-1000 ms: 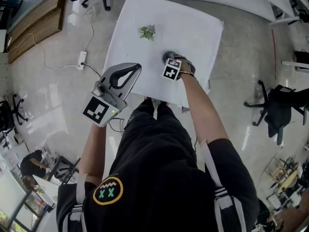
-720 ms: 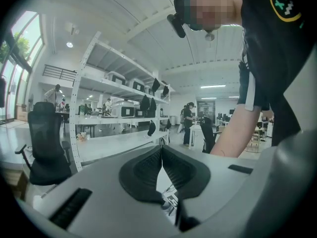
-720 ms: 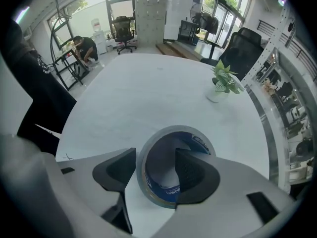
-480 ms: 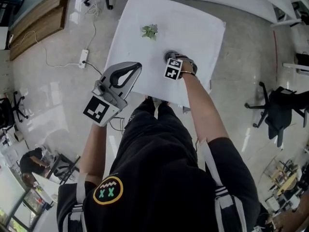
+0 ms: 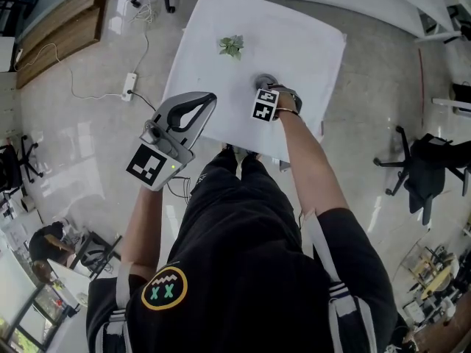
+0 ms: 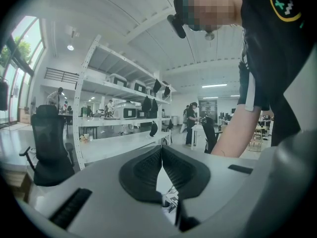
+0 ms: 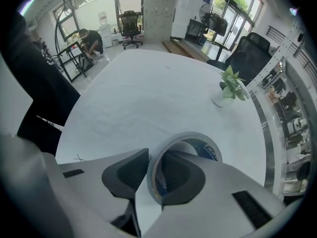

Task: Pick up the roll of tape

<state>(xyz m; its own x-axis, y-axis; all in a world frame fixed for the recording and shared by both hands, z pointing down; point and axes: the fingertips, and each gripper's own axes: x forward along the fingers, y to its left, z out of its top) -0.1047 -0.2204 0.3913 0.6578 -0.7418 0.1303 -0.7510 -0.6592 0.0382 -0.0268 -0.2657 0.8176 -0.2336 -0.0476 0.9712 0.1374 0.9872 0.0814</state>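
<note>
The roll of tape [image 7: 198,138], a grey ring with a blue inner face, lies flat on the white table [image 7: 148,93]. My right gripper [image 7: 152,165] points steeply down at it, one jaw inside the ring and the other outside. The jaws are closing, and the pads pinch the ring's near wall. In the head view the tape [image 5: 265,81] shows just beyond the right gripper [image 5: 264,88] and its marker cube. My left gripper [image 5: 212,96] is held level off the table's near-left edge, shut with nothing in it; its pads [image 6: 148,165] meet at the tip.
A small potted plant [image 5: 230,46] stands further back on the table [image 5: 302,35], also seen as the plant [image 7: 230,86] at the right. On the floor are a power strip [image 5: 127,88] with cables at left and an office chair [image 5: 423,164] at right.
My right gripper has rolled slightly over the tape, its marker cube turning a little. The left gripper has stayed where it was.
</note>
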